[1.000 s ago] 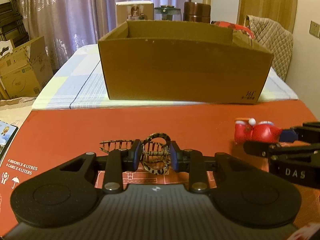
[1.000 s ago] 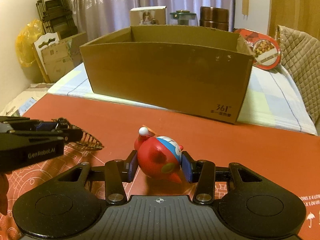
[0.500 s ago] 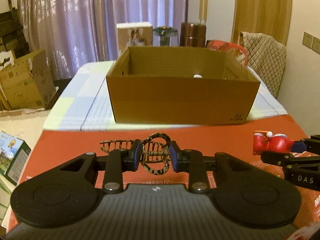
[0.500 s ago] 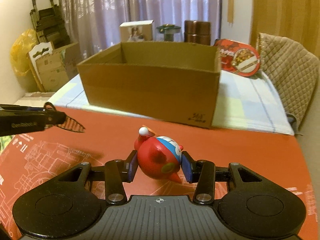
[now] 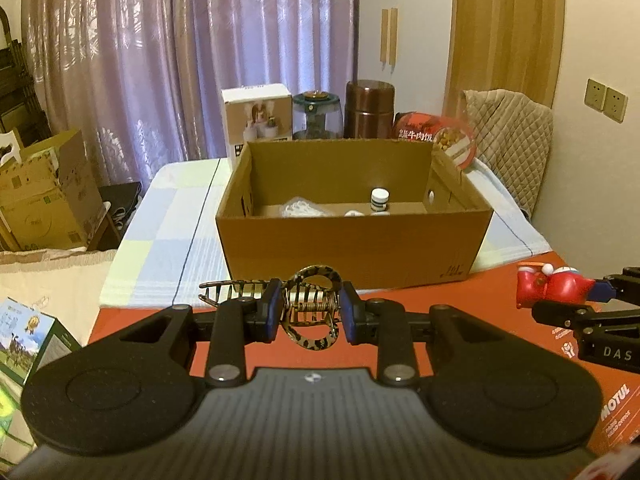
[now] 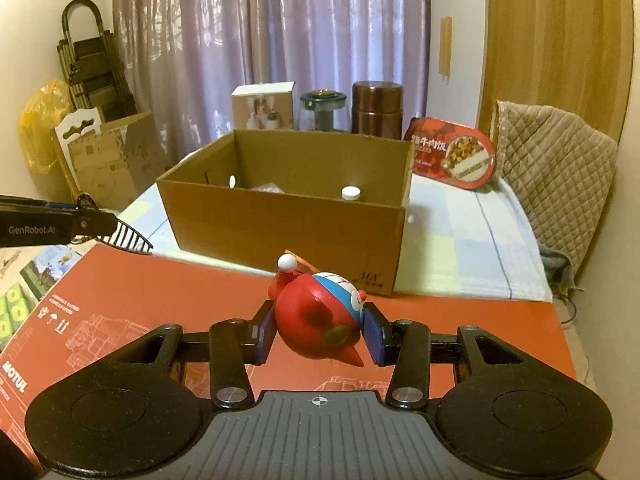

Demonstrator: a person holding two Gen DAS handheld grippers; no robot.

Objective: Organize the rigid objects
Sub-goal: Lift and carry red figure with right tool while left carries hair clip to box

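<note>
Box wall (image 5: pixel 352 248) hides the white bottle's (image 5: pixel 379 200) base; neighbouring white items unidentifiable.

A leopard-print hair claw (image 5: pixel 308 312) hangs clamped above the red mat; a red cartoon figurine (image 6: pixel 318 318) lies tilted, likewise clamped; the cardboard box (image 5: pixel 352 240) stands open.

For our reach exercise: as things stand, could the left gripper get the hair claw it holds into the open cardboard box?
Probably yes. The left gripper, shut on the hair claw, faces the cardboard box, whose top is open, with nothing between them.
</note>
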